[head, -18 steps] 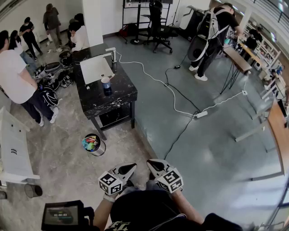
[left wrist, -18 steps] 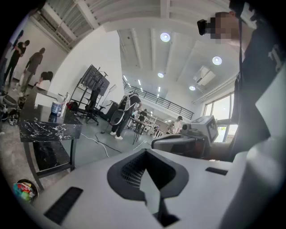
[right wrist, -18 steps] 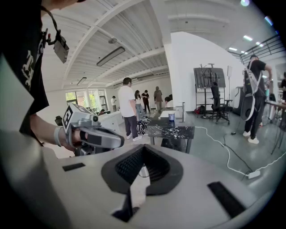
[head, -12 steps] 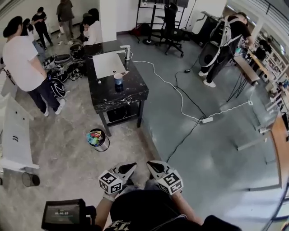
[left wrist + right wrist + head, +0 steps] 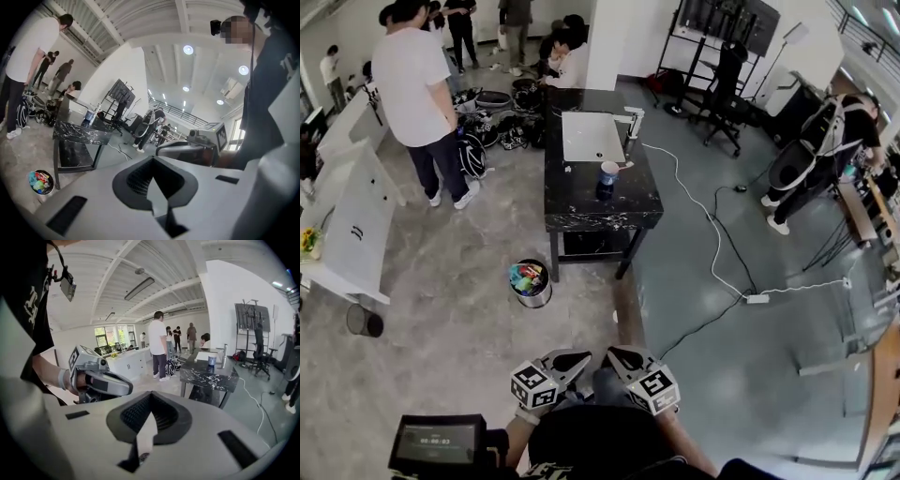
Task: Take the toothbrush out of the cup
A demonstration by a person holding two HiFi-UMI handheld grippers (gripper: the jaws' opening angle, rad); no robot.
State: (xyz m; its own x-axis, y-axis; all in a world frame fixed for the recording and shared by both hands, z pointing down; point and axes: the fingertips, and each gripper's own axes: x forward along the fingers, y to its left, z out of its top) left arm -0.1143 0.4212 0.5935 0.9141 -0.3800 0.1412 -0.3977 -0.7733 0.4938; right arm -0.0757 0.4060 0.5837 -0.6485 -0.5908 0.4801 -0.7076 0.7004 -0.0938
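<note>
Carrying the left tongs [image 5: 578, 356] and right tongs [image 5: 617, 355] low against the body, tips close together, both closed right up with nothing pinched between them. Makes sense this far from the job: no reason to spread them before getting anywhere near it. Same story looking along each pair's own camera: closed, empty, pointed out over open floor.

Looking further out, can spot the blue cup [image 5: 608, 178] standing upright on a black marbled bench [image 5: 581, 208], well apart from both tongs, near the bench's middle and just in front of a white board [image 5: 592, 137]. Can't really make out the toothbrush at this range. Maybe a thin pale bit poking off the rim toward the right, so guessing still in the cup.

Also worth noting a small bin [image 5: 530, 282] full of colourful rubbish by the near bench leg, and a white cable [image 5: 713, 246] snaking across the floor to the right. Probably best to approach straight on, skirting the bin, then open one pair only once over the rim. Plenty of people [image 5: 414, 66] standing around at the far left, well off that route.
</note>
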